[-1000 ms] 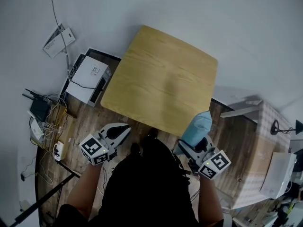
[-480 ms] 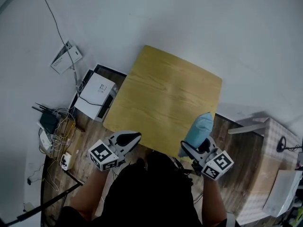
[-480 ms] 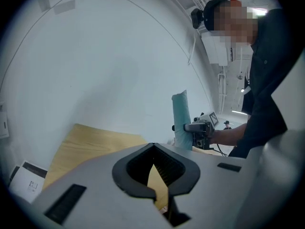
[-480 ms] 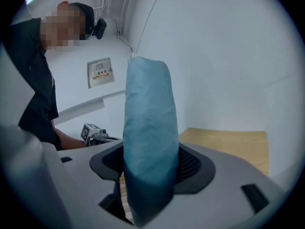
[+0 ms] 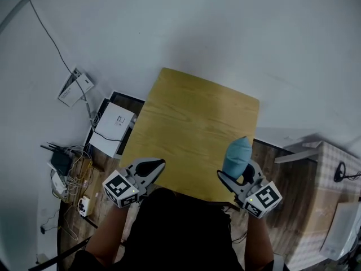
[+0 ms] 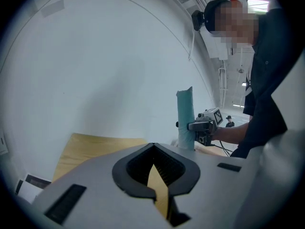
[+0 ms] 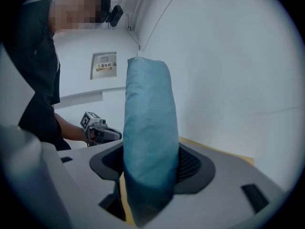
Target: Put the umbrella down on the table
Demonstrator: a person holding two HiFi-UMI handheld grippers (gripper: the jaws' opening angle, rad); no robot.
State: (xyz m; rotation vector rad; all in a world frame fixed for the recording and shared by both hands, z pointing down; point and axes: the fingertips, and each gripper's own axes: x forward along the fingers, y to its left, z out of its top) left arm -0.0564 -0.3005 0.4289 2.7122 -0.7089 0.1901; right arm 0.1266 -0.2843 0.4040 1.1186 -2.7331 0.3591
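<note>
Head view: right gripper is clamped on the folded teal umbrella. The umbrella stands roughly upright, top end toward the camera, over the near right edge of the wooden desk. Can't tell whether its lower end touches the desk. Left gripper is at the near left edge of the desk, well apart from the umbrella, holding nothing. Desk top is bare. On the floor to the left: a white box and a tangle of cables.

Left gripper view: left gripper jaws are together, only a thin sliver of desk showing through between them, nothing gripped. Past them, the umbrella is vertical in the right gripper, which is held by a hand.

Right gripper view: right gripper jaws are tight on both sides of the umbrella, gripping its lower part; most of its length sticks up above the jaws. Left gripper is visible beyond on the left. Desk edge shows on the right.
</note>
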